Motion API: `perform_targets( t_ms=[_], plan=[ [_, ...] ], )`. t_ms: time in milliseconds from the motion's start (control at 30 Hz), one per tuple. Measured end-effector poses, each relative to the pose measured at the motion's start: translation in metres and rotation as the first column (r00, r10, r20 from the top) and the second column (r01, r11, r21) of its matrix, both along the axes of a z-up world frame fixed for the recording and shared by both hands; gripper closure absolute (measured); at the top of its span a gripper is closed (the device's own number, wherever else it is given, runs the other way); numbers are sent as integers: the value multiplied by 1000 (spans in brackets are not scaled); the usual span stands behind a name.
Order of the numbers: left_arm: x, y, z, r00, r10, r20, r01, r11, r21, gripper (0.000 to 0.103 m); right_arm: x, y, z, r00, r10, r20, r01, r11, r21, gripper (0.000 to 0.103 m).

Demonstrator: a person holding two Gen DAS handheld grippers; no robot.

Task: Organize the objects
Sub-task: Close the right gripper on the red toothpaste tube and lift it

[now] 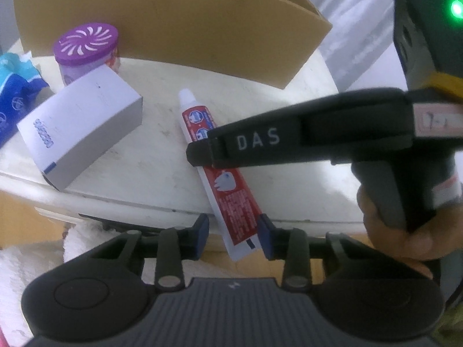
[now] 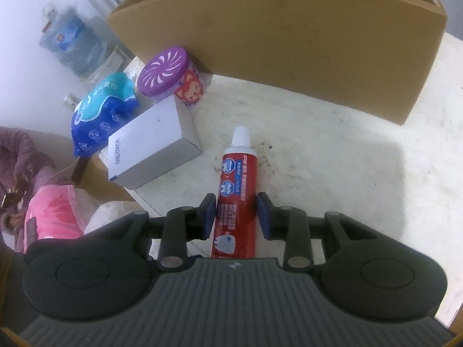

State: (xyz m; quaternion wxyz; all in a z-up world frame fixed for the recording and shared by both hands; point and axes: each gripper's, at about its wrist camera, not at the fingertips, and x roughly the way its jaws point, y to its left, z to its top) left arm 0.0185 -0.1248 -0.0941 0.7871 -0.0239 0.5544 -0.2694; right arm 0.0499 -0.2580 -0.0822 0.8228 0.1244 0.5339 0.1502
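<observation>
right claw [image 2: 235, 202] pinching the toothpaste tube [image 2: 237, 173] across its lower body, both blue pads on the sides

left claw [image 1: 234, 228] straddles the crimped tail of the same tube: right pad at its edge, gap showing at the left pad, so spread slightly, not clamped as far as I can see

tube lies flat on the tabletop [image 2: 332, 173] at the near edge, cap pointing far toward the cardboard box [image 2: 289, 43], tail hanging just over the edge

handling, my read: light, soft laminate body, glossy so a bit slippery. Squeezes flat under the pads and will sag if held by one end. Cap shoulder is the stiff part, crimp is thin and stiff across. Best hold is mid-body across the width with moderate force, as the right claw has it. Not fragile, but hard clamping near the cap could push paste out

count: 1 tube, 1 white carton [image 2: 150, 150] to its left, 1 purple-lidded jar [image 2: 167, 72] beyond that against the box, 1 blue soft pack [image 2: 101, 115] far left, 1 cardboard box, 2 claws
</observation>
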Motion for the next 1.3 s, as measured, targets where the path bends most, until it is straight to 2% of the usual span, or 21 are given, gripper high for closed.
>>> perform_targets(
  t_ms=[333,700,900,1133,1167,1200,1300],
  plan=[
    [3,-8,0,1000,-1,-22,0,1000,-24,66,-17,-17,-3,997,-71,-41,74,995,68,75],
    [6,-22,3,1000,-10,-16,9,1000,-14,65,-31,-36,-8,990,-117,-85,130,977,169,75],
    [7,-32,10,999,-18,29,17,1000,20,66,-31,-32,-7,994,-82,-67,92,983,160,73],
    [5,-39,16,997,-18,71,16,999,40,72,-33,-40,-10,990,-114,-80,129,969,210,74],
    [3,-37,16,997,-17,75,14,999,39,72,-33,-41,-11,989,-120,-85,136,967,217,74],
    [-1,-17,17,997,-17,80,14,999,36,73,-32,-42,-12,988,-124,-88,141,965,223,74],
    [-1,-17,17,995,-19,94,15,999,37,75,-32,-44,-12,986,-134,-95,153,960,236,74]
  ],
)
